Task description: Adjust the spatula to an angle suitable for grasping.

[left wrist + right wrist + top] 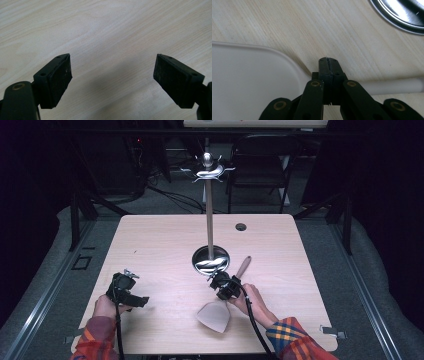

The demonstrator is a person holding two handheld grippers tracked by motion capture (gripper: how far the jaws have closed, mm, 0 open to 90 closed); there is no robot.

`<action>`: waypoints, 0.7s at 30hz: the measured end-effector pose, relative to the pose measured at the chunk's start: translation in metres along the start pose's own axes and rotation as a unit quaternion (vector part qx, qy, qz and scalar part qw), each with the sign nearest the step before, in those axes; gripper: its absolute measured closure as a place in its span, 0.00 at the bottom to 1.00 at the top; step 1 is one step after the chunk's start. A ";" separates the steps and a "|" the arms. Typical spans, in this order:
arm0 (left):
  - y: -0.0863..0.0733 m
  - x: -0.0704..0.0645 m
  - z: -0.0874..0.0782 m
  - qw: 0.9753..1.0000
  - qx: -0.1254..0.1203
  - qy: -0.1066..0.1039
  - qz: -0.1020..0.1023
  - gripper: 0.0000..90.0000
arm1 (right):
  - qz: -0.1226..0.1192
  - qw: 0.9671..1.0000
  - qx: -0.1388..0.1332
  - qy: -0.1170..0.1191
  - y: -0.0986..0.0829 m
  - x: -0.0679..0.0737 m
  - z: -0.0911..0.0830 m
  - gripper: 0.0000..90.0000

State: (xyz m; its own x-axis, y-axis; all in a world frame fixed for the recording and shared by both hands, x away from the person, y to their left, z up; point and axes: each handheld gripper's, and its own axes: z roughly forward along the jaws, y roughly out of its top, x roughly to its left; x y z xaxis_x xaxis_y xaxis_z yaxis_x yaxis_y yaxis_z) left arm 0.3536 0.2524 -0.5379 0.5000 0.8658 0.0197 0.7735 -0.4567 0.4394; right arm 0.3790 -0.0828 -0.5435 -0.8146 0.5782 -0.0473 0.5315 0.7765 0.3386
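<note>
High view puts the spatula (222, 305) at about five o'clock from the table (150, 235) centre, just beside the chrome base (211, 259) of the hook stand (209, 210), lying flat on the wood. Your right gripper (224, 286) sits over its neck; in the right gripper view the jaws look pressed together right where the pale blade (249, 82) narrows into the shaft (392, 86), but you cannot tell from here whether they actually pinch the neck or merely sit closed above it. Your left gripper (127, 290) rests at about eight o'clock, well apart from the spatula, and the left gripper view shows its jaws spread wide over bare wood. Expect the spatula to be light, with most of its weight at the handle end; the blade looks like smooth, matte silicone that will probably flex and may slip, while the shaft looks stiff. The neck or the wooden handle (243, 267) is your best hold, since a pinch on the blade would likely bend it. Its long axis runs diagonally: the blade points towards seven o'clock, near your edge, and the handle towards one o'clock, past the base.
</note>
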 end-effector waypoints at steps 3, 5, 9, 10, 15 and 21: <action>0.000 0.000 0.000 1.000 0.000 0.000 0.000 0.17 | -0.007 1.000 0.010 -0.005 -0.002 0.000 -0.001 1.00; 0.000 0.000 0.000 1.000 -0.001 0.000 0.000 0.17 | -0.008 1.000 0.017 -0.007 -0.003 0.000 -0.002 1.00; 0.000 0.000 0.000 1.000 0.000 0.001 0.001 0.17 | -0.008 1.000 0.021 -0.005 -0.007 -0.002 -0.004 1.00; 0.000 0.000 0.000 1.000 0.000 0.001 0.000 0.17 | -0.008 1.000 0.025 -0.009 -0.010 -0.003 -0.005 1.00; 0.000 0.000 -0.001 1.000 -0.001 0.002 0.000 0.17 | -0.006 1.000 0.030 -0.005 -0.016 -0.008 -0.008 1.00; 0.000 0.000 -0.001 1.000 -0.002 0.002 0.000 0.17 | -0.002 0.999 0.034 -0.008 -0.026 -0.015 -0.010 1.00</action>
State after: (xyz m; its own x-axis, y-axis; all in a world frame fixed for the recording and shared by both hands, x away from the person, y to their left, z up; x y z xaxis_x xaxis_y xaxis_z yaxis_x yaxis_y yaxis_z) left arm 0.3531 0.2527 -0.5373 0.4984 0.8666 0.0231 0.7722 -0.4559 0.4425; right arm 0.3753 -0.1141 -0.5417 -0.8132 0.5786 -0.0635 0.5432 0.7935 0.2743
